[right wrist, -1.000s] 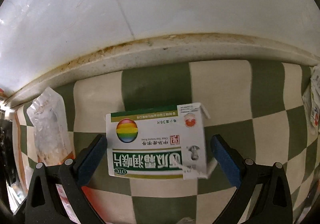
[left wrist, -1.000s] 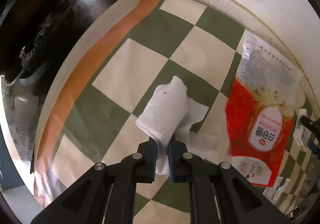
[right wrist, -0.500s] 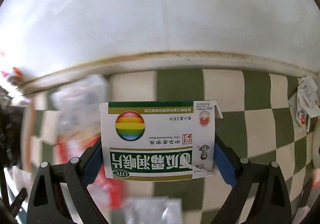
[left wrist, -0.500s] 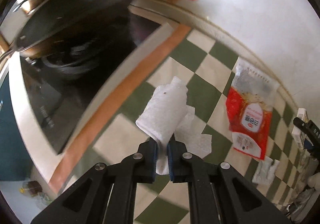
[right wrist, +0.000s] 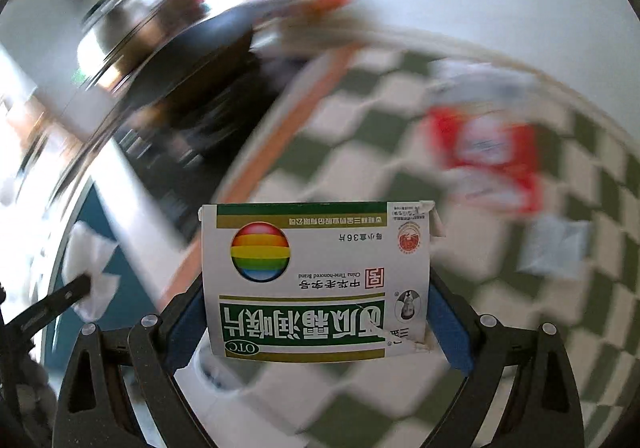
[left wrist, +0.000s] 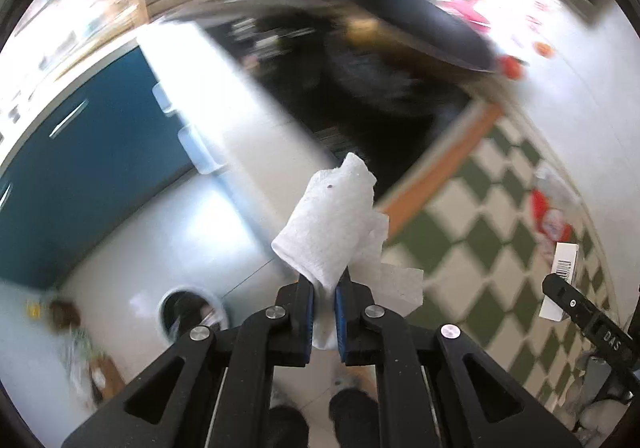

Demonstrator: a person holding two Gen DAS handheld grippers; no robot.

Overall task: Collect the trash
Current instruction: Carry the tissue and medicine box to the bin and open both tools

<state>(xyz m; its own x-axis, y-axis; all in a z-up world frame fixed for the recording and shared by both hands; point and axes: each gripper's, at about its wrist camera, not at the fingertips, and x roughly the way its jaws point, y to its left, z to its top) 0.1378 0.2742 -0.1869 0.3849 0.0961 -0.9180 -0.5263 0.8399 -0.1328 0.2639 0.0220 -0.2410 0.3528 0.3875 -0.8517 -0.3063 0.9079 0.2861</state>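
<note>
My left gripper [left wrist: 325, 288] is shut on a crumpled white paper towel [left wrist: 332, 224], which sticks up from the blue pads and hangs past the counter's edge, above the floor. In the right wrist view the right gripper [right wrist: 316, 312] is shut on a white and green medicine box [right wrist: 316, 280] with a rainbow ball printed on it. Both blue pads press on its short ends, and it is held off the checked cloth. The same paper towel [right wrist: 90, 268] shows at the far left of that view.
A green and white checked cloth [left wrist: 480, 240] covers the counter. On it lie a red snack bag [right wrist: 488, 152] and a clear wrapper [right wrist: 556, 248]. A dark pan [left wrist: 420, 40] sits on the black stove. Below are a blue cabinet front [left wrist: 80, 168], a round opening [left wrist: 188, 316] and a person's shoes [left wrist: 352, 416].
Both grippers swept left off the checked cloth toward the stove and counter edge, rising. The right jaws closed on the medicine box and lifted it. The paper towel stayed gripped.
</note>
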